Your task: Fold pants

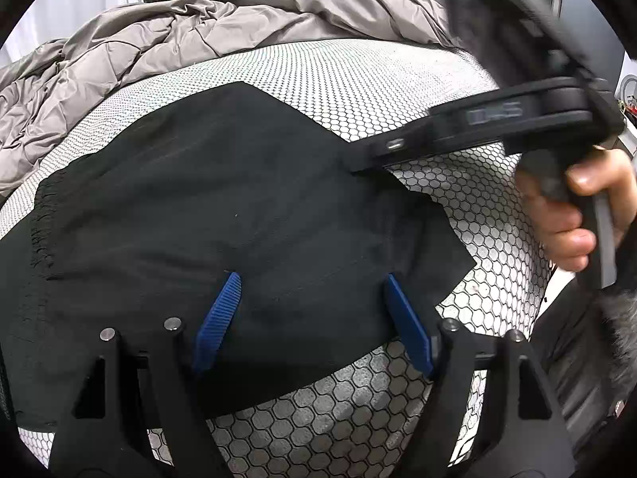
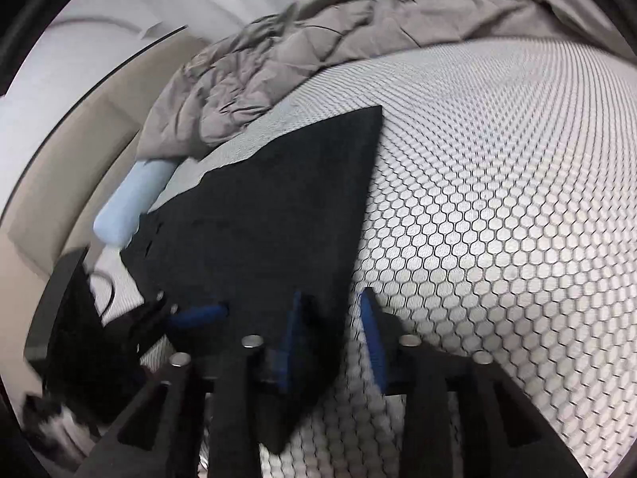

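Note:
Black pants [image 1: 223, 207] lie flat on a bed with a grey honeycomb-patterned cover [image 1: 358, 79], waistband at the left. My left gripper [image 1: 312, 292] is open, its blue fingers [image 1: 219, 318] resting over the pants' near edge. The right gripper's body [image 1: 477, 119] reaches in from the right, held by a hand [image 1: 565, 219]. In the right wrist view the pants [image 2: 270, 207] taper to a corner below. My right gripper [image 2: 330, 310] is open, straddling the pants' right edge; the view is blurred.
A crumpled taupe duvet [image 1: 159, 40] is piled at the far side of the bed and shows in the right wrist view [image 2: 318, 32]. A pale blue roll [image 2: 131, 203] lies at the bed's left edge. The honeycomb cover [image 2: 497, 199] stretches to the right.

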The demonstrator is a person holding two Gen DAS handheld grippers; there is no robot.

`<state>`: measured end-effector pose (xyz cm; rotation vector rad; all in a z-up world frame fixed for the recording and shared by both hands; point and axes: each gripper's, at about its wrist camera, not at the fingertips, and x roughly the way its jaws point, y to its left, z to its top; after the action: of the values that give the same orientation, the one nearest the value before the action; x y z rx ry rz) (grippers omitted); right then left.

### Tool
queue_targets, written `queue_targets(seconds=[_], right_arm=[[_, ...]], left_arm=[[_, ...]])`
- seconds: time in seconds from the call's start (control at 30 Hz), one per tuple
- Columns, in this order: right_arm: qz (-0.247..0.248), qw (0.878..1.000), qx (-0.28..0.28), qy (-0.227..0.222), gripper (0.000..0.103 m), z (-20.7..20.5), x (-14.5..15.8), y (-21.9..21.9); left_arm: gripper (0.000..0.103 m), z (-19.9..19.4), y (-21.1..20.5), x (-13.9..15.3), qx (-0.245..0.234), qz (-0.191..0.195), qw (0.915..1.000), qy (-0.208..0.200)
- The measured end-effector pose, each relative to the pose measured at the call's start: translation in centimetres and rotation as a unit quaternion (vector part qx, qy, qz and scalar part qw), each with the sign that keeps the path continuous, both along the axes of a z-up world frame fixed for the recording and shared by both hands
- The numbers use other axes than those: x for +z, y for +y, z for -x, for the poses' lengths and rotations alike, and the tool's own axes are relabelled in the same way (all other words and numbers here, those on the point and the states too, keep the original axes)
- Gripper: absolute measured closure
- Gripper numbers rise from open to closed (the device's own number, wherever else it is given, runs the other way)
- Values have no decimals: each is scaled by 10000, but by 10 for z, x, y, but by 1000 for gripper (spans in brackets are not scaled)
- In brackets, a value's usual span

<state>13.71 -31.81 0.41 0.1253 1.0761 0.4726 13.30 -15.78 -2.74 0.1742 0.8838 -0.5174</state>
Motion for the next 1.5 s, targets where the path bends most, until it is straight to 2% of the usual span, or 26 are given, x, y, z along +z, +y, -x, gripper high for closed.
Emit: queue_targets(seconds=[0.1, 0.13, 0.2, 0.27, 0.33, 0.37, 0.4, 0.47, 0.5, 0.57, 0.6, 0.67, 0.73, 0.8, 0.83, 0.87, 0.97, 1.03, 1.07, 1.1, 1.2, 1.3, 1.33, 1.4, 1.43, 1.5], right_arm=[[143, 9999, 11, -76, 71, -11, -7, 13], [273, 9994, 39, -197, 80, -13, -5, 19], [387, 9985, 62, -389, 83, -15, 5, 24], [577, 9966, -137, -570, 85, -18, 8, 22], [1002, 9927, -455, -489, 84, -27, 2, 16], [867, 9945, -511, -297, 84, -31, -2, 11], [496, 9967, -622, -175, 84, -33, -2, 1], [248, 9966, -762, -183, 78, -32, 5, -8], [294, 9963, -771, -257, 75, -29, 10, -9], [416, 9951, -748, -500, 54, -21, 20, -9], [403, 9947, -701, -638, 49, -15, 26, -6], [393, 9944, -575, -796, 26, -7, 33, 0], [499, 9925, -405, -1042, 11, 3, 42, 14], [658, 9897, -192, -1257, 9, 9, 45, 29], [696, 9893, -107, -1279, 9, 11, 44, 34], [719, 9891, -19, -1284, 9, 12, 42, 39], [832, 9891, 160, -1201, 9, 13, 34, 51], [869, 9892, 246, -1154, 9, 14, 30, 55], [884, 9890, 284, -1148, 9, 14, 29, 58], [894, 9887, 331, -1160, 9, 15, 28, 60], [909, 9877, 445, -1194, 9, 18, 27, 66], [944, 9865, 502, -1243, 9, 19, 27, 69], [937, 9865, 495, -1247, 9, 20, 26, 67], [885, 9876, 466, -1213, 9, 20, 26, 62], [868, 9879, 431, -1213, 9, 19, 26, 61], [834, 9884, 350, -1218, 9, 20, 29, 54]], left_arm=[[30, -1, 0, 0, -8, -8, 10000, -15], [30, -1, 0, 0, -12, -11, 10000, -21], [30, 0, 1, 0, -23, 0, 10000, -13], [30, 2, 3, 0, -44, -8, 10000, -19], [30, 4, 6, 4, -92, 47, 9999, 20], [31, 4, 11, 7, -108, 130, 9998, 83], [31, 4, 21, 12, -75, 268, 9994, 183], [31, 3, 49, 24, 211, 511, 9983, 195], [31, 3, 73, 34, 494, 672, 9965, 100], [31, 6, 123, 50, 1164, 875, 9892, -175], [29, 7, 145, 56, 1463, 921, 9845, -283], [21, 12, 193, 66, 2122, 944, 9713, -513], [17, 18, 250, 70, 2944, 931, 9487, -685], [17, 23, 301, 67, 3723, 918, 9211, -671], [17, 26, 328, 62, 4165, 965, 9020, -598], [17, 30, 354, 56, 4520, 1109, 8838, -487], [21, 41, 410, 31, 5151, 1642, 8412, 8], [28, 46, 432, 14, 5313, 1871, 8255, 353], [32, 48, 444, 4, 5406, 2080, 8134, 541], [33, 50, 452, -5, 5417, 2308, 8058, 629], [40, 48, 469, -18, 5463, 2728, 7897, 584], [73, 36, 479, -21, 5567, 2788, 7809, 502], [95, 31, 480, -22, 5602, 2672, 7827, 465], [100, 16, 476, -16, 5630, 2418, 7897, 305], [102, 14, 467, -7, 5615, 2236, 7966, 138], [102, 10, 443, 24, 5420, 1890, 8184, -269]])
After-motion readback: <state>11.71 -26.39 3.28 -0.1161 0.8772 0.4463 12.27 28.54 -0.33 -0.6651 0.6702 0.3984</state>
